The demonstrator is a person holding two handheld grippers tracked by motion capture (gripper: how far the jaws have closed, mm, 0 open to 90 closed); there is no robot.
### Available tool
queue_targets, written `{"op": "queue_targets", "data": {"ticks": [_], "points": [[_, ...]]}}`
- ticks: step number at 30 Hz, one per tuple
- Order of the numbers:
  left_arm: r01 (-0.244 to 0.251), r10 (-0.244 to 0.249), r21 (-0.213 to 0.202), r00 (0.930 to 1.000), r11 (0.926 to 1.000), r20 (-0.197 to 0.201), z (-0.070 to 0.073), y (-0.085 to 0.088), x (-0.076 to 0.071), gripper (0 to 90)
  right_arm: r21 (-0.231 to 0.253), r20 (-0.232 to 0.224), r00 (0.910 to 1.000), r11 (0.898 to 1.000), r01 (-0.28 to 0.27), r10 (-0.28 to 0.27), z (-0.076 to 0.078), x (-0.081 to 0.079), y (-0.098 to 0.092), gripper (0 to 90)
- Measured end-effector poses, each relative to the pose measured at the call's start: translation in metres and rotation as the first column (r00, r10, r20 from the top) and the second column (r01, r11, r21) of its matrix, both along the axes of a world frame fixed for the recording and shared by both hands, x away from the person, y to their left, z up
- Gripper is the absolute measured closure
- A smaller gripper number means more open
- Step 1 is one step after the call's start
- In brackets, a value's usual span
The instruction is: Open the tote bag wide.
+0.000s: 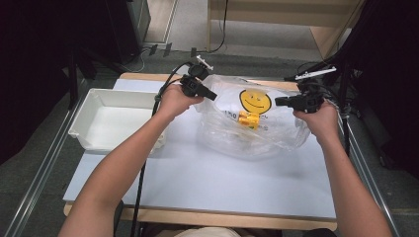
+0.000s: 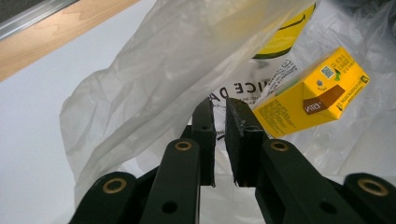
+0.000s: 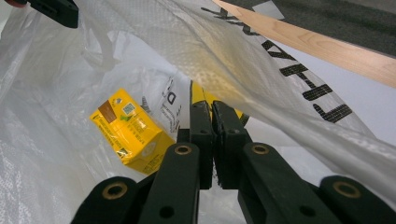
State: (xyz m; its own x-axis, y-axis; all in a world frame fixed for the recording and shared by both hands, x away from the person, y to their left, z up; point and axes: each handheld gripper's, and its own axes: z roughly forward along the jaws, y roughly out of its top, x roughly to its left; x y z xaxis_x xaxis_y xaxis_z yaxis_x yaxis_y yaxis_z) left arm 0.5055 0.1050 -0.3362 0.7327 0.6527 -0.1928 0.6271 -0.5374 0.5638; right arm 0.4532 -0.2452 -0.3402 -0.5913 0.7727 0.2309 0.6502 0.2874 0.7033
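At the far left of the bench (image 1: 207,187) sits a white tray (image 1: 106,121), a shallow, hard-walled rectangular bin that looks bare inside. Next comes the left claw (image 1: 210,94), its jaws nearly together and pinching the left rim of the plastic bag (image 1: 276,140); in the left gripper view a thin slit remains between the pads, with film gathered at their tips. The bag is clear, crinkled, glossy film printed with a yellow smiley and black lettering, slumped on the smooth pale bench top with its mouth held apart. Inside, near the middle, lies the yellow carton (image 1: 249,119), a small, sharp-edged, matte cardboard box with printed panels, resting tilted on the bag's lower wall. At the right, the right claw (image 1: 279,101) is closed tight on the bag's right rim, the black pads meeting over the film. From here the main risk, as I judge it, is slippage: the film is thin and slick, so the looser left pinch could let go and the mouth would collapse over the carton. Pulling the two rims apart too hard could stretch or tear the film at the pads. Tipping the bag could also send the light carton sliding out onto the bench.
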Motion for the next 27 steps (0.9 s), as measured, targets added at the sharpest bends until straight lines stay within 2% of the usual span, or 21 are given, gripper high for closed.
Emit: {"op": "queue_targets", "data": {"ticks": [1, 4, 11, 16, 19, 21, 27], "points": [[0.003, -0.003, 0.002, 1.0000, 1.0000, 0.002, -0.001, 0.000, 0.000, 82.5, -0.002, 0.004, 1.0000, 1.000, -0.001, 0.001, -0.001, 0.000, 0.000, 88.5], [-0.008, 0.008, -0.033, 1.0000, 0.9994, -0.003, -0.006, 0.001, 0.000, 82.7, -0.003, 0.010, 1.0000, 1.000, 0.001, -0.001, -0.006, 0.001, 0.000, 88.5], [-0.021, 0.021, -0.047, 0.9998, 0.9987, 0.002, -0.017, 0.003, -0.001, 83.0, 0.000, 0.027, 0.9996, 1.000, 0.004, -0.004, -0.018, 0.001, 0.000, 88.5], [-0.040, 0.042, -0.077, 0.9989, 0.9962, 0.019, -0.024, 0.002, -0.002, 83.1, 0.006, 0.028, 0.9996, 1.000, 0.009, -0.009, -0.025, 0.002, -0.001, 88.5], [-0.044, 0.045, -0.076, 0.9989, 0.9962, 0.016, -0.029, 0.002, -0.003, 83.1, 0.024, 0.050, 0.9988, 1.000, 0.003, -0.004, -0.032, 0.002, -0.003, 88.5], [-0.048, 0.049, -0.070, 0.9987, 0.9964, 0.015, -0.031, 0.002, -0.003, 83.0, 0.020, 0.043, 0.9991, 1.000, 0.004, -0.005, -0.036, 0.002, -0.003, 88.5], [-0.072, 0.074, -0.093, 0.9971, 0.9931, 0.020, -0.040, 0.002, -0.004, 83.0, 0.031, 0.027, 0.9996, 0.999, 0.008, -0.008, -0.048, 0.004, -0.002, 87.3]]}}
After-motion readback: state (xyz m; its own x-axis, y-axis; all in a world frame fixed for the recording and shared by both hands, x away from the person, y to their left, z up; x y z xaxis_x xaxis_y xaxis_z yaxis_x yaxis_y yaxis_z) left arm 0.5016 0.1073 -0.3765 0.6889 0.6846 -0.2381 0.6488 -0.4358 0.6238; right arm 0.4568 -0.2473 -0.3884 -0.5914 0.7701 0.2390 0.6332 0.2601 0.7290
